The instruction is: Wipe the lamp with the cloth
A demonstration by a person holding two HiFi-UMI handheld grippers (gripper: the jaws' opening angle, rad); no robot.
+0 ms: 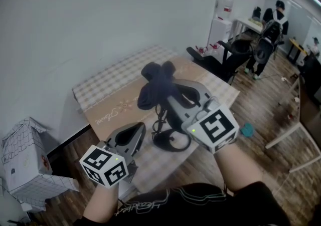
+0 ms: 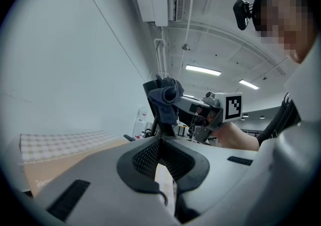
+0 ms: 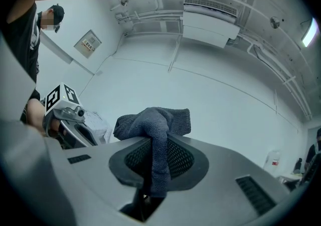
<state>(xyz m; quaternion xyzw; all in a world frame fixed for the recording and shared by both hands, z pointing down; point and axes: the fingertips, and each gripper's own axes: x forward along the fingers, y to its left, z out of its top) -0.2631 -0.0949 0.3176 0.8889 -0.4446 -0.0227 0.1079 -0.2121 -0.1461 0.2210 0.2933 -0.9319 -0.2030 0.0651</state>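
We are recording two grippers, one cloth, one lamp and one bench. The right gripper (image 3: 156, 142) is gripping the single dark grey cloth (image 1: 156, 80): its fingers (image 3: 186, 159) are clamped on a fold of it, with one bunch standing above the fingertips and a tail hanging down between the pads. The left gripper (image 2: 160, 140) is carrying nothing. Its fingers (image 2: 144, 159) are meeting at the tips with nothing between them, and it is hovering low at the near left edge of the bench (image 1: 108, 112). The one black lamp (image 1: 170, 142) is standing on the bench between the two grippers, its ring-shaped base near the front edge and its stem rising behind. The cloth is sitting at the top of the lamp. In the left gripper view it is draping against the black upper part, but we cannot tell how firmly it is pressing. In the head view the right gripper and the cloth are covering the upper lamp, so only its base and lower stem are showing there. A checked cover (image 1: 118, 77) is lying over the far part of the bench, beside the wall. Around the bench we are counting one white grid-printed box (image 1: 22, 160) on the floor at the left, whose contents are not showing, one black chair (image 1: 228, 59) past the far right corner, one white water dispenser (image 1: 220, 27) behind it, and one person (image 1: 271, 32) standing well apart in the background.
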